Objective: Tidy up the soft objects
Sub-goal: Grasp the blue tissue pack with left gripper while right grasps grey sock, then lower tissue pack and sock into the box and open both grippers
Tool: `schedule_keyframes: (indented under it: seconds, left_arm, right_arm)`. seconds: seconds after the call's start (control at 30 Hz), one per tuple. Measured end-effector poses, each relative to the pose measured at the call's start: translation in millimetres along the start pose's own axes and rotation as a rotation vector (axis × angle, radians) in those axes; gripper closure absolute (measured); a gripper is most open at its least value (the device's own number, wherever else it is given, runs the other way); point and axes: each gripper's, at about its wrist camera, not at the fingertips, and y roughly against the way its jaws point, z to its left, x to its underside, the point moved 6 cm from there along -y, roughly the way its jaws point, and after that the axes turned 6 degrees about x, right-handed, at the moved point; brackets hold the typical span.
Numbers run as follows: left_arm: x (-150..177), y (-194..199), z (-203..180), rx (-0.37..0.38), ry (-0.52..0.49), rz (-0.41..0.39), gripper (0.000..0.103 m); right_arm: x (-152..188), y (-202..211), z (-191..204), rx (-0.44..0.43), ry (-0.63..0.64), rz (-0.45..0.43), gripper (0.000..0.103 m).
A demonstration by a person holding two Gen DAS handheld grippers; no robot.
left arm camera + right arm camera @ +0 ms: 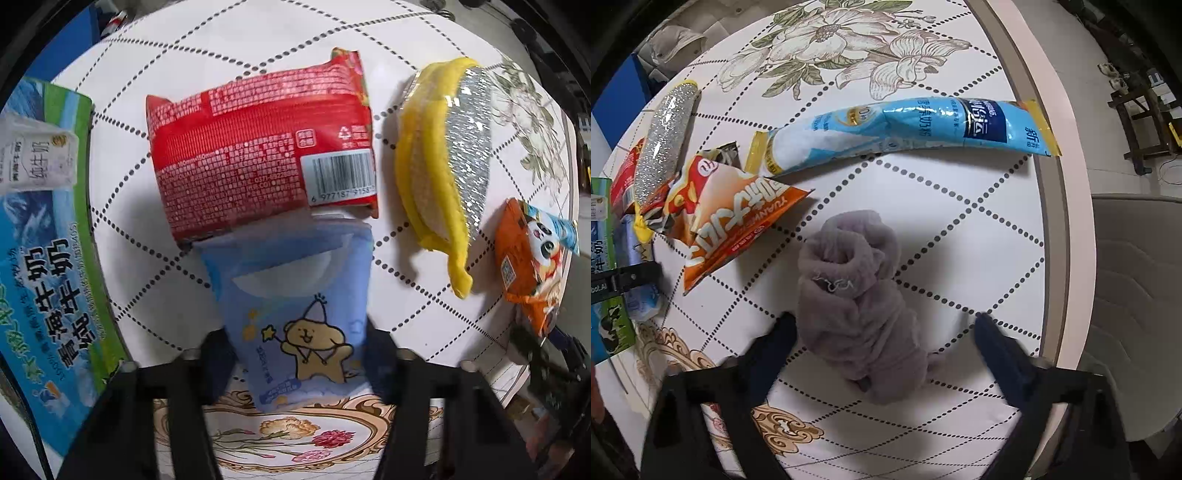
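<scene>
In the left wrist view, a light blue tissue pack with a cartoon bear lies on the table, its far end tucked under a red wrapped pack. My left gripper points down over it, and both fingers press the pack's sides. In the right wrist view, a crumpled grey cloth lies between the fingers of my right gripper. The left finger sits at the cloth's edge. The right finger stands clear of it, so this gripper is open.
A yellow and silver scrubber and an orange snack bag lie right of the red pack. A blue-green milk box stands at the left. A long blue sachet lies beyond the cloth. The table edge and a chair are at the right.
</scene>
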Motion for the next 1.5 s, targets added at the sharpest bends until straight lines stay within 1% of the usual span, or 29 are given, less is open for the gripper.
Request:
schedule_keyframes:
  seconds: [0.03,0.07,0.17,0.23,0.33,0.47,0.5,0.6,0.67,0.73,0.8,0.9,0.93,1.0,1.03,1.1,1.13,1.17,1.27,1.4,1.5]
  left_arm:
    - [2,2,-1,-0.003,-0.007,-0.008,0.058]
    - [4,4,0,-0.003,-0.012,-0.017,0.061]
    - [15,16,-1,0.000,-0.028,-0.051,0.064]
    - [25,24,-2,0.008,-0.039,-0.075,0.065]
    - [42,45,-6,0.021,-0.067,-0.116,0.066]
    - [75,87,-2,0.075,-0.110,-0.174,0.066]
    - [86,104,2,0.093,-0.126,-0.198,0.066]
    - [98,148,21,0.115,-0.145,-0.251,0.066]
    - [102,182,48,0.120,-0.152,-0.286,0.066]
    - [97,202,80,0.113,-0.148,-0.301,0.066]
    - [98,219,114,0.081,-0.135,-0.309,0.066]
    - [95,221,170,0.009,-0.103,-0.296,0.066]
    - [93,219,191,-0.026,-0.102,-0.284,0.066]
    - [90,208,229,-0.070,-0.068,-0.252,0.066]
    - [87,200,247,-0.086,-0.061,-0.226,0.066]
    - [81,183,281,-0.093,-0.030,-0.175,0.066]
    - [78,176,297,-0.102,-0.024,-0.151,0.066]
    - [74,168,310,-0.108,-0.020,-0.126,0.066]
    - [67,153,339,-0.110,-0.013,-0.077,0.065]
    - [65,137,359,-0.098,-0.009,-0.024,0.064]
    - [64,125,365,-0.080,0.000,0.005,0.063]
  right_arm:
    - [1,0,0,-0.003,-0.005,0.001,0.044]
    - [3,-1,1,-0.023,-0.016,0.005,0.055]
    - [17,5,-2,-0.018,-0.051,-0.003,0.057]
    - [30,20,3,-0.030,-0.065,-0.017,0.057]
    - [48,46,16,-0.083,-0.078,-0.043,0.058]
    - [70,91,47,-0.174,-0.072,-0.078,0.058]
    - [76,105,60,-0.201,-0.064,-0.092,0.058]
    - [87,145,109,-0.267,-0.033,-0.137,0.058]
    - [95,170,141,-0.307,-0.011,-0.158,0.058]
    - [98,190,183,-0.361,0.016,-0.171,0.058]
    - [100,205,228,-0.418,0.042,-0.173,0.058]
    - [99,211,298,-0.479,0.087,-0.156,0.058]
    - [98,209,320,-0.498,0.095,-0.148,0.058]
    - [97,204,367,-0.506,0.116,-0.141,0.058]
    - [97,202,387,-0.506,0.125,-0.136,0.058]
    - [96,187,432,-0.509,0.149,-0.105,0.058]
    - [95,182,444,-0.506,0.156,-0.097,0.058]
    - [96,175,466,-0.500,0.172,-0.089,0.058]
    - [97,159,506,-0.481,0.210,-0.073,0.058]
    - [97,134,530,-0.471,0.225,-0.042,0.058]
    - [95,118,543,-0.457,0.239,-0.032,0.058]
